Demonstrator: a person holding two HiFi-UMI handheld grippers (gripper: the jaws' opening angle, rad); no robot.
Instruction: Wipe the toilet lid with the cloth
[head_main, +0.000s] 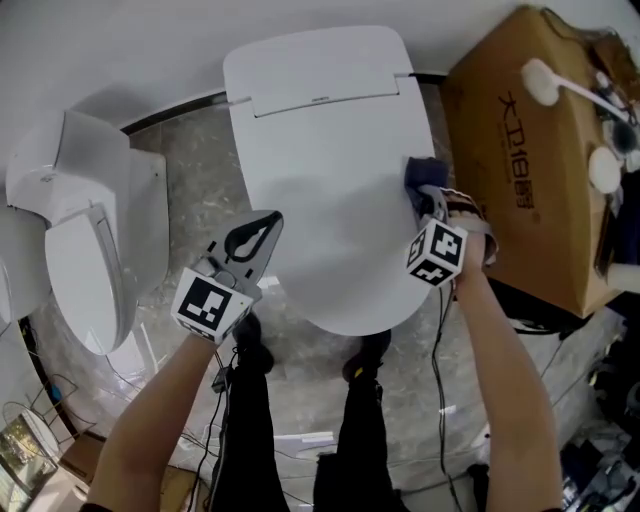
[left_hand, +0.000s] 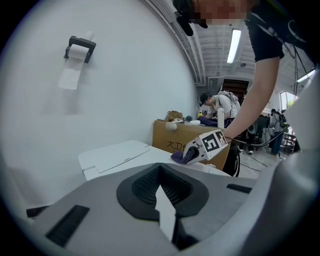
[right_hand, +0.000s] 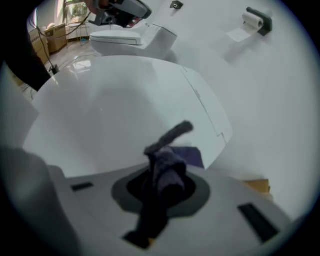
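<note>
Right tool (head_main: 428, 203): we clamp the cloth (head_main: 419, 175) at the right edge of the lid (head_main: 320, 150) | left tool (head_main: 271, 221): closed, empty, by its left edge.

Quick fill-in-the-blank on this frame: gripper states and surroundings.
1. The right gripper is shut on the ____.
2. It touches the toilet lid near its ____ edge in the head view.
3. On the left gripper the jaws are ____, holding nothing.
4. The brown thing right of the lid is a cardboard ____.
Missing: cloth; right; shut; box.
</note>
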